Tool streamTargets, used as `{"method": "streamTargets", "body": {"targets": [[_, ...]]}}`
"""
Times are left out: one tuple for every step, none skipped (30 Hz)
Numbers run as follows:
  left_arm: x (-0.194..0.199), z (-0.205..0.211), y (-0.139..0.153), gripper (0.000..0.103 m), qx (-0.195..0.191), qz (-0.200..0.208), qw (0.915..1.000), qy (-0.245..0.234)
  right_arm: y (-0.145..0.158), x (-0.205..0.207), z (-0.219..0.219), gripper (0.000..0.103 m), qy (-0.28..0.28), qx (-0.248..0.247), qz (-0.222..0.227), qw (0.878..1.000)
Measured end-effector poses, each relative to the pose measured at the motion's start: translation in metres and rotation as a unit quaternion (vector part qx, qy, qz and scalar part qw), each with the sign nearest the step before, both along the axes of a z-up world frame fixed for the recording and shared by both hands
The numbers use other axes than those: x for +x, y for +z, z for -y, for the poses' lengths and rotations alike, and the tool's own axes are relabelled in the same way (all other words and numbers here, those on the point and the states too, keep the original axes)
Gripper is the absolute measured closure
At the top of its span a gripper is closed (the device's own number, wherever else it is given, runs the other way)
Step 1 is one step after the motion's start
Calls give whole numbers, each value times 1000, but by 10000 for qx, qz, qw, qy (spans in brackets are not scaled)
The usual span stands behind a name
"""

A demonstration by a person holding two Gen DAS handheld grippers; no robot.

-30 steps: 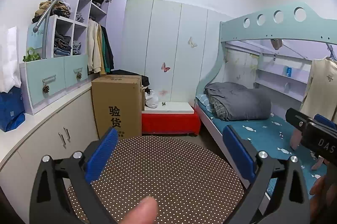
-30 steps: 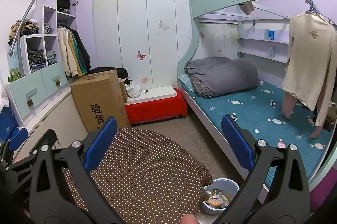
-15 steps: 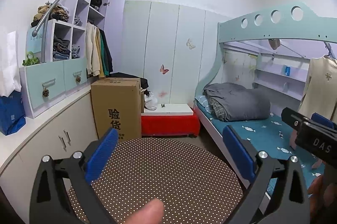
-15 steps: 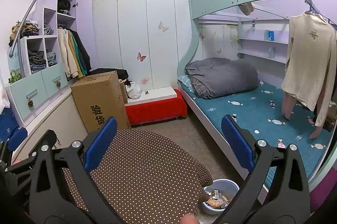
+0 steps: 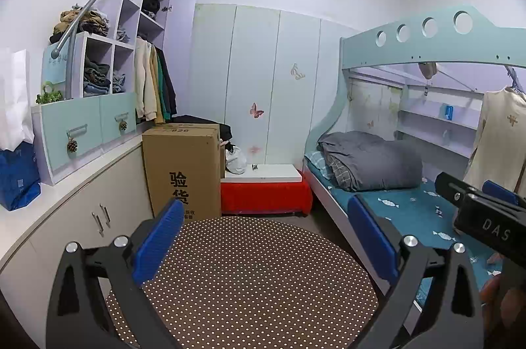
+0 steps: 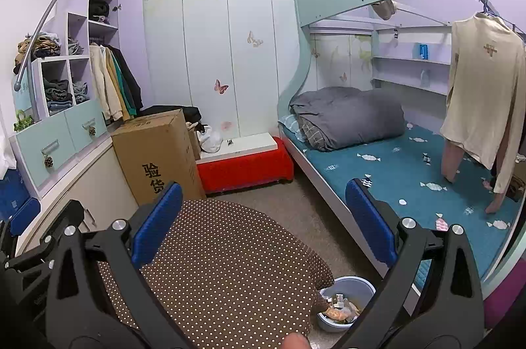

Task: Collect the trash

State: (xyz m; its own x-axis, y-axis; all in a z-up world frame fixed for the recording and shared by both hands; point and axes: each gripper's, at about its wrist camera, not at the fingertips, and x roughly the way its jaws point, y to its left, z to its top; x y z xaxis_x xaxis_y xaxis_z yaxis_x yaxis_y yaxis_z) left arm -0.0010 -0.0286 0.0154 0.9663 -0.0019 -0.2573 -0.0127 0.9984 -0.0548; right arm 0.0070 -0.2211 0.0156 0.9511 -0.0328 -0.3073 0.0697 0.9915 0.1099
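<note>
Two grippers are held above a round table (image 5: 256, 276) with a brown, white-dotted cloth, in a small bedroom. Biggest in view is the bunk bed (image 6: 411, 165) on the right, with a pale green frame, a teal sheet printed with candies and a rolled grey duvet (image 6: 348, 115) at its far end. A cream garment (image 6: 483, 92) hangs over the bed from a rail. Across the back wall stand pale wardrobe doors (image 5: 263, 79) with butterfly stickers. On the left, stepped shelves (image 5: 108, 63) hold folded clothes above a white counter. A tall cardboard box (image 5: 184, 171) stands on the floor against the counter, and just beside it sits a low red bench (image 5: 266, 194) with a white top.

Both tools hold nothing. The left gripper (image 5: 266, 237) has its blue-padded jaws spread wide, and so does the right gripper (image 6: 263, 217). The trash sits in a small blue bin (image 6: 358, 286) on the floor, between the table's edge and the bed, seen from the right wrist; it holds wrappers and scraps.
</note>
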Motion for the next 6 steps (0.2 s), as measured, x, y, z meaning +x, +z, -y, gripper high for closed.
{"method": "streamTargets", "body": {"targets": [[0,0,0,5,-7,-13,10000,16,-1,0,-1,6,4,2,-4,10000],[0,0,0,5,-12,-22,10000,33,-1,1,-2,6,6,1,-9,10000],[1,-1,0,5,-19,-29,10000,39,0,1,-3,6,10,2,-12,10000],[1,-1,-1,5,-31,-47,10000,48,-1,1,-3,6,11,5,-13,10000],[2,-2,0,5,-43,-60,10000,52,-1,1,-3,6,10,2,-12,10000],[2,-3,0,5,-48,-67,10000,50,-1,1,-3,6,17,5,-11,10000]]}}
